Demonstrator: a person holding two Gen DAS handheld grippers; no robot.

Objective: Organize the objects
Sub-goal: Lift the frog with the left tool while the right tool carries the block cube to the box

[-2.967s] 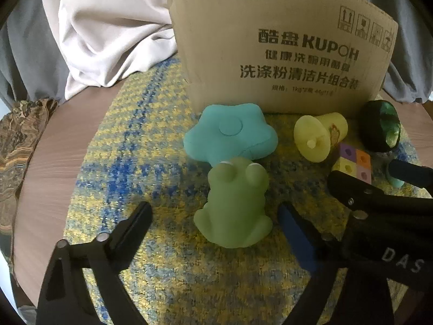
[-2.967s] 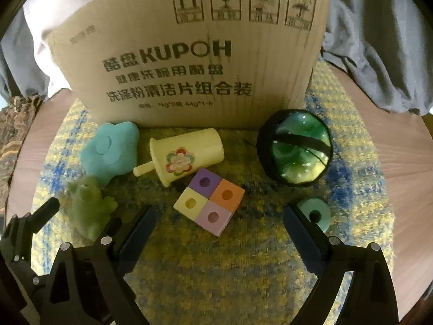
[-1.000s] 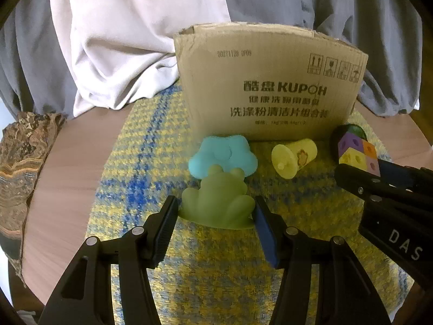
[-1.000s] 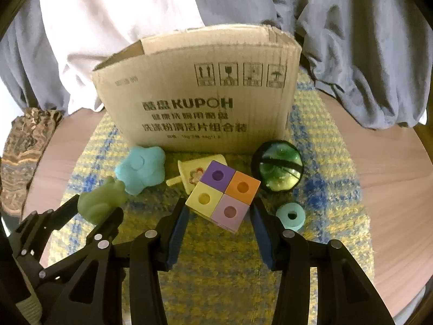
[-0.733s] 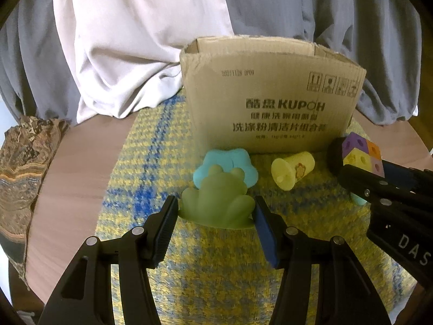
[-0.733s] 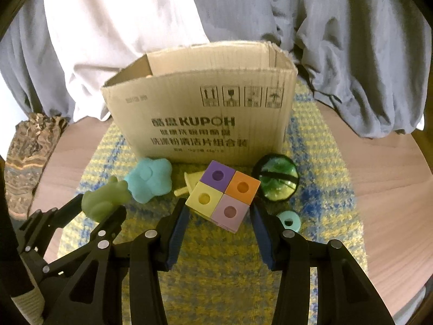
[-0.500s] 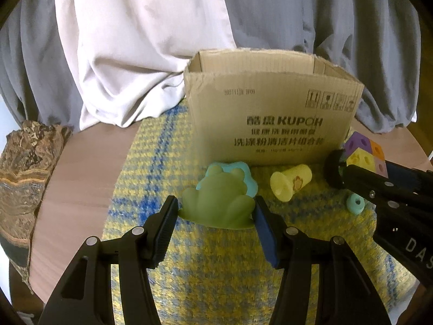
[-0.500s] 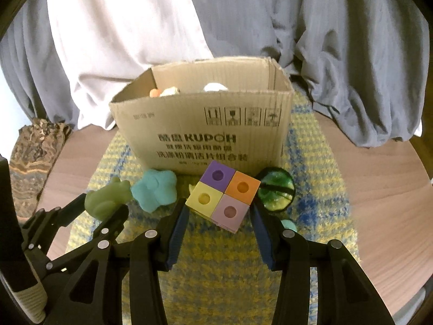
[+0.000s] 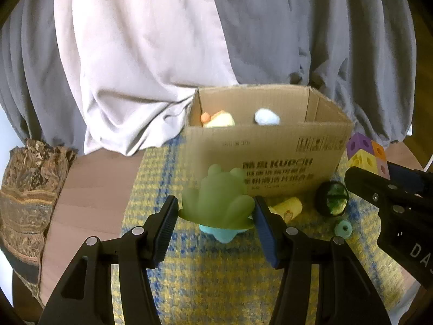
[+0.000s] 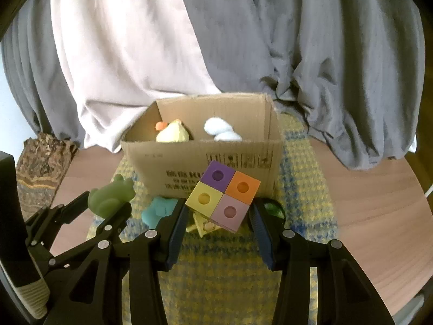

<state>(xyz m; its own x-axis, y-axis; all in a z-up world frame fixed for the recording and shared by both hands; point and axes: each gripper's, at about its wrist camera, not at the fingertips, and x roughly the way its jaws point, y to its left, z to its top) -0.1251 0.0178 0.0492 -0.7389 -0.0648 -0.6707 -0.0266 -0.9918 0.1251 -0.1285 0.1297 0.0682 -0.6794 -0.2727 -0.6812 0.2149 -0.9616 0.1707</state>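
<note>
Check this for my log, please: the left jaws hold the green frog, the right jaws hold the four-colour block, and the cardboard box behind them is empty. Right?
Not quite. The left gripper does hold the green frog and the right gripper the four-colour block, but the cardboard box is not empty: the right wrist view shows a yellow toy and a pale blue toy inside.

Home setting: round wooden tabletop [image 10: 379,211] w/ woven yellow-blue cloth [image 10: 216,276], draped grey and white fabric [image 10: 243,40] behind, toys ahead of gripper.
</note>
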